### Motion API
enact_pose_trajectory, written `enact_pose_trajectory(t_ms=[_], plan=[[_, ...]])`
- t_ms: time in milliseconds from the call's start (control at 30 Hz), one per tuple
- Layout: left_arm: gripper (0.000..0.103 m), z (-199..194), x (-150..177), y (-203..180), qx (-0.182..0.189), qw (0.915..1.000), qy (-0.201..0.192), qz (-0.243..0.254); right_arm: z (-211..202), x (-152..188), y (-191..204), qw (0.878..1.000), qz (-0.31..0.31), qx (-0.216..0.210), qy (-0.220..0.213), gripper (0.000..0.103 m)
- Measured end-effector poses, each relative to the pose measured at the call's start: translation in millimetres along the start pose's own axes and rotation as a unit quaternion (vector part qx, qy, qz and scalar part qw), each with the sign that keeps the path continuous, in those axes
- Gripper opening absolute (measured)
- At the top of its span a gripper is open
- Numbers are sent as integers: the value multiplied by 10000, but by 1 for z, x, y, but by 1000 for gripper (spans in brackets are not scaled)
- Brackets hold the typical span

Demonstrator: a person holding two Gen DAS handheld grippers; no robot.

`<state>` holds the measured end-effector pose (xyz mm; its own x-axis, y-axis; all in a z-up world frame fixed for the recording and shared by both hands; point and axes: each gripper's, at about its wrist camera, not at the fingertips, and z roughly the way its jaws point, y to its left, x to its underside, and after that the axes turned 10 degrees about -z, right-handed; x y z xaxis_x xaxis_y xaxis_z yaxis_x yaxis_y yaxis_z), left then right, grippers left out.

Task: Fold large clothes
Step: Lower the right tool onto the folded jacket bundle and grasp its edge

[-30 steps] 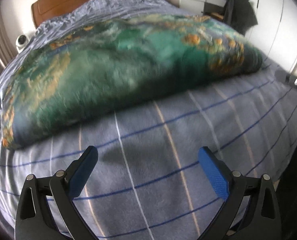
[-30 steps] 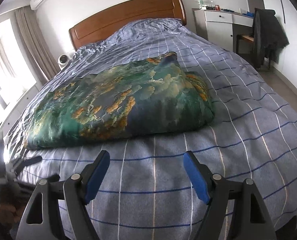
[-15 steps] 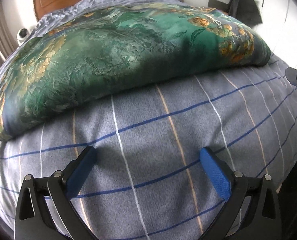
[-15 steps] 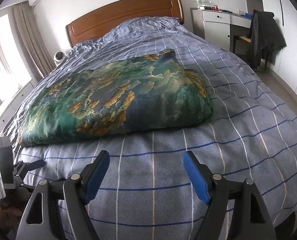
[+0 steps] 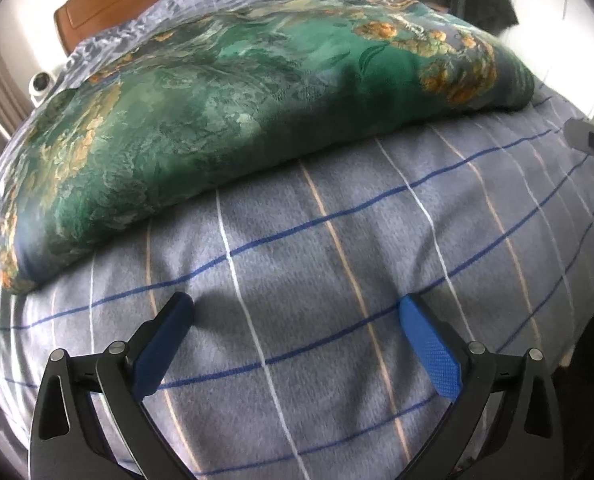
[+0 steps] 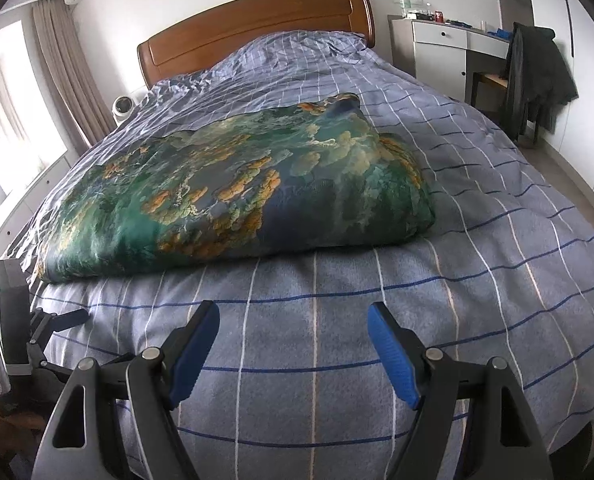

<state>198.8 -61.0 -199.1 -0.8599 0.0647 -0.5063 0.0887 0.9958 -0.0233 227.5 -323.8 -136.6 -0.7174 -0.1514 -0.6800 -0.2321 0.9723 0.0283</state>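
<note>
Green satin with orange and gold flower patterns covers the large folded quilt (image 6: 233, 196), which lies across the middle of the bed, on top of the grey-blue checked bedspread (image 6: 337, 320). The quilt is folded into a thick, long bundle; its folded edge faces the foot of the bed, and one end reaches almost to the side of the bed by the window.

The left gripper (image 5: 297, 312) with its blue pads stands wide open above the bedspread, near the folded edge of the quilt but not touching it. Nothing is between its fingers.

The right gripper (image 6: 293, 320) is also wide open and holds nothing. It hangs over the foot part of the bedspread, a little apart from the quilt. In its view the other gripper shows at the left edge, low beside the bed.

Behind the bed are a brown wooden headboard (image 6: 257, 28), a white desk (image 6: 445, 40) and a dark jacket (image 6: 537, 72) hanging on a chair.
</note>
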Motion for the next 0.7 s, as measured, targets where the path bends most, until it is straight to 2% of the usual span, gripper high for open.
enact_pose_trajectory(t_ms=[167,300,400,433,467,533,600,700], plan=[[102,-33,0,2,274,9992,-284,-57,1,0,-10,9997,226,-44,67,78],[102,-67,-7,14,490,9966,-634,-207,3,-2,-33,9972,726,-132,85,78],[102,-90,-13,34,591,9927,-908,-523,5,-16,-58,9930,1171,-169,-14,78],[102,-97,-15,42,626,9910,-963,-681,4,-20,-67,9908,1336,-168,-113,79],[102,-100,-18,49,655,9897,-979,-810,5,-26,-80,9871,1572,-194,-239,84],[102,-102,-25,64,723,9865,-963,-1106,12,-32,-96,9808,1899,-342,-280,89],[102,-103,-29,75,744,9840,-942,-1315,23,-32,-110,9718,2284,-526,-266,89],[102,-103,-34,80,644,9829,-979,-1423,38,-35,-116,9628,2540,-853,-340,90]])
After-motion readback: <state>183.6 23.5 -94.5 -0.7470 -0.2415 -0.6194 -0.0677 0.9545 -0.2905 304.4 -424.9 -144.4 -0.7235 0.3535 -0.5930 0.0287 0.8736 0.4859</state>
